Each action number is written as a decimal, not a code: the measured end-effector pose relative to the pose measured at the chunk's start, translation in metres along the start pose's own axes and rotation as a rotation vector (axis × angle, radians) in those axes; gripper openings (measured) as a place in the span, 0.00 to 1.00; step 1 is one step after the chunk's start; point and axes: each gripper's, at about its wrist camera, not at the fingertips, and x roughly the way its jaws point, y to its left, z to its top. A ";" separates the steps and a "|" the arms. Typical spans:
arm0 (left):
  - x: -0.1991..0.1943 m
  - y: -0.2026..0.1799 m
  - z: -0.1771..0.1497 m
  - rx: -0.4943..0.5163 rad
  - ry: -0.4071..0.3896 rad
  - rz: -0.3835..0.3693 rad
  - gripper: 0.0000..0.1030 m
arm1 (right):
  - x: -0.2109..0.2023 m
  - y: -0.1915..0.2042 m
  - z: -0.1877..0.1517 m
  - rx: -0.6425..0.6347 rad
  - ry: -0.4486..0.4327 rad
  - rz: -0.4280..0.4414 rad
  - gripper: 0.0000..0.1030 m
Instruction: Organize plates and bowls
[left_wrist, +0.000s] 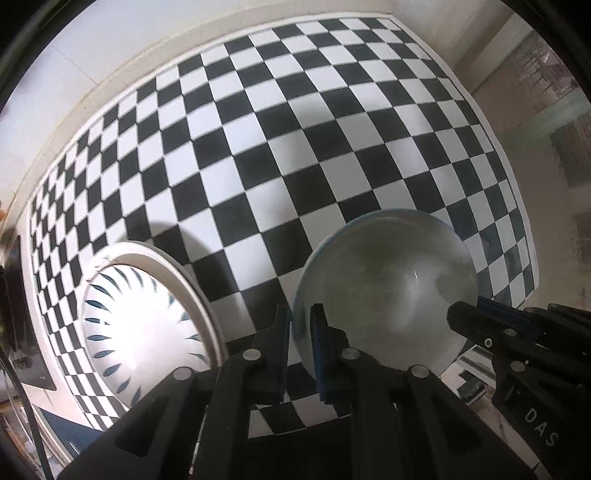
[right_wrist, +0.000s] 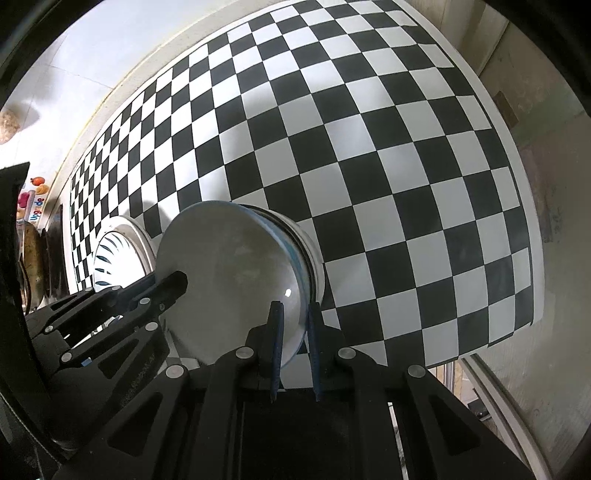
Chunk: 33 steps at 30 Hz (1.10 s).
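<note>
Item: grey bowl (left_wrist: 384, 291), held above the checkered mat (left_wrist: 258, 147) just right of the patterned plate (left_wrist: 144, 325); your left gripper (left_wrist: 300, 332) and right gripper (right_wrist: 295, 332) each clench its rim on opposite sides. Status, est.: patterned plate looks placed; grey bowl not yet set down, prob. goes onto it next. White-banded dish under the bowl in right wrist view; can't tell if nested.

The bowl (left_wrist: 384, 291) is held above the table (left_wrist: 258, 147) between the left gripper (left_wrist: 301, 325) and right gripper (right_wrist: 295, 321), with the plate (left_wrist: 147, 317) to its left.
</note>
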 end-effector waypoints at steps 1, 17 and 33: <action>-0.004 0.001 -0.001 -0.003 -0.007 0.004 0.12 | -0.003 0.001 -0.001 -0.006 -0.006 -0.006 0.14; -0.119 0.031 -0.041 0.000 -0.150 -0.043 0.12 | -0.112 0.030 -0.060 -0.085 -0.228 -0.061 0.14; -0.188 0.041 -0.066 0.020 -0.279 -0.040 0.12 | -0.179 0.062 -0.105 -0.131 -0.347 -0.058 0.14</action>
